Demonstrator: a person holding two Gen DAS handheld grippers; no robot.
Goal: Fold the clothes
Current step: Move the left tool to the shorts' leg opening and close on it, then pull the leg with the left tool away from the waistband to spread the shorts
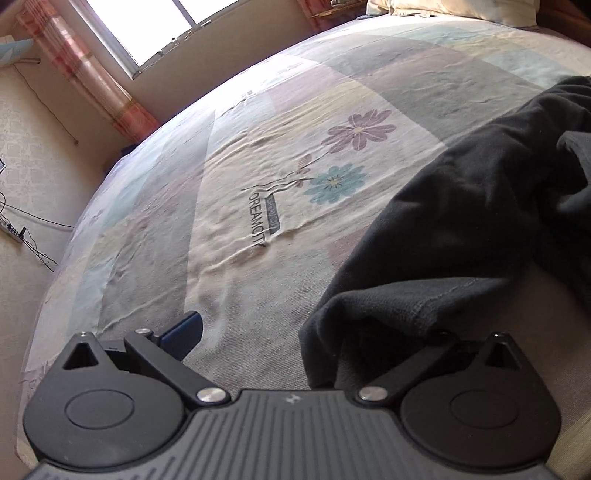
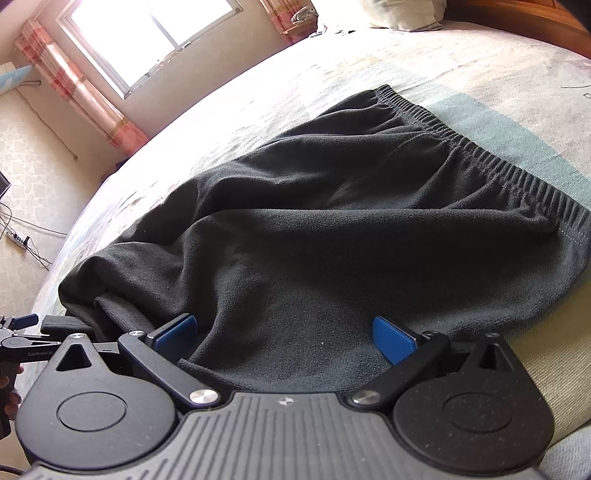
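Observation:
A pair of black fleece trousers (image 2: 332, 229) lies crumpled on the bed, its ribbed elastic waistband (image 2: 498, 162) at the far right. In the right wrist view my right gripper (image 2: 286, 334) is open low over the near edge of the cloth, with a blue pad (image 2: 177, 332) on each side and fabric lying between them. In the left wrist view my left gripper (image 1: 314, 332) is open at the hem of a trouser leg (image 1: 461, 221). Its left blue pad (image 1: 184, 334) is bare over the sheet. The hem covers its right finger.
The bed sheet (image 1: 258, 166) is pastel patchwork with printed flowers, and wrinkled. A pillow (image 2: 388, 14) and a wooden headboard (image 2: 535, 22) are at the far end. Left of the bed are the floor, a power strip with cables (image 1: 14, 232), a curtain (image 1: 92, 74) and a window (image 2: 147, 33).

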